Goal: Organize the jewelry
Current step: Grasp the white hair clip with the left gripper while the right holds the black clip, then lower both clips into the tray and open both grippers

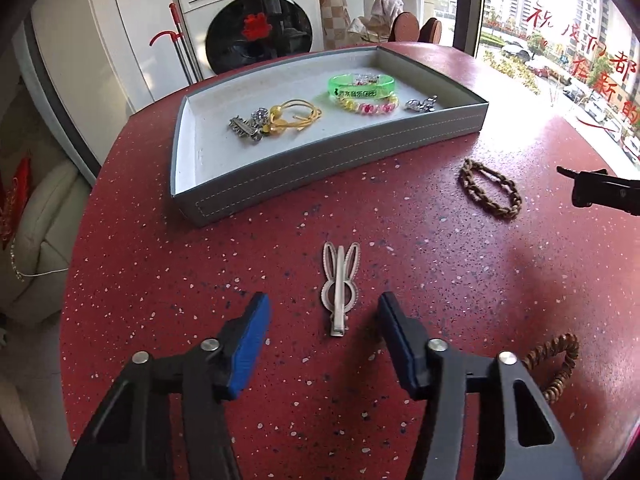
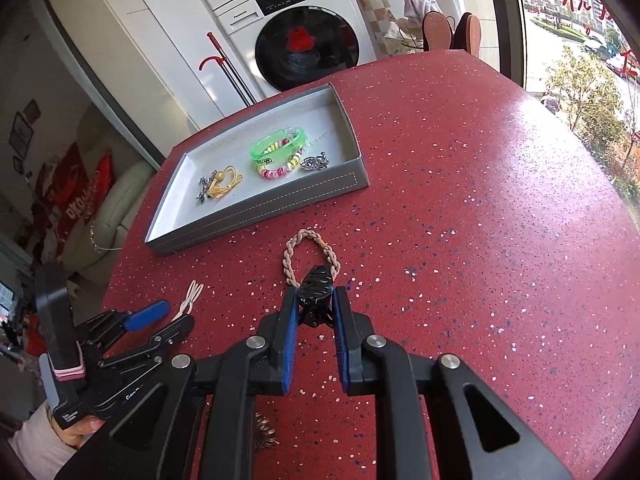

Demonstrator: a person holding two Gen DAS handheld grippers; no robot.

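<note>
The grey tray [image 1: 320, 152] sits toward the far side of the red speckled desk [image 1: 400, 360] and serves as the collecting point: it already holds a green bangle [image 1: 362, 84], a pink-and-yellow bead bracelet [image 1: 370, 107], a yellow hair tie [image 1: 298, 114] and small silver pieces at either end. Three or four items remain loose on the desk, so the sorting appears roughly half done. The rabbit-ear hair clip [image 1: 339, 288] lies flat on the desk, near the tray's front wall, its long axis in line with the left gripper [image 1: 324, 320]. That gripper's fingers stand apart on either side of the clip's tail with clear desk showing between pads and metal; nothing is held. It points steeply down at the desk, squared up for a pinch across the clip's narrow width. The right gripper [image 2: 316, 312] is clamped on a black claw clip [image 2: 316, 300], lifted just over the desk, presumably for carriage to the tray. A braided beige hair tie [image 2: 308, 256] lies beyond that clip; whether the two touch cannot be told. A coiled brown hair tie [image 1: 556, 364] rests beside the left gripper, partly hidden.
</note>
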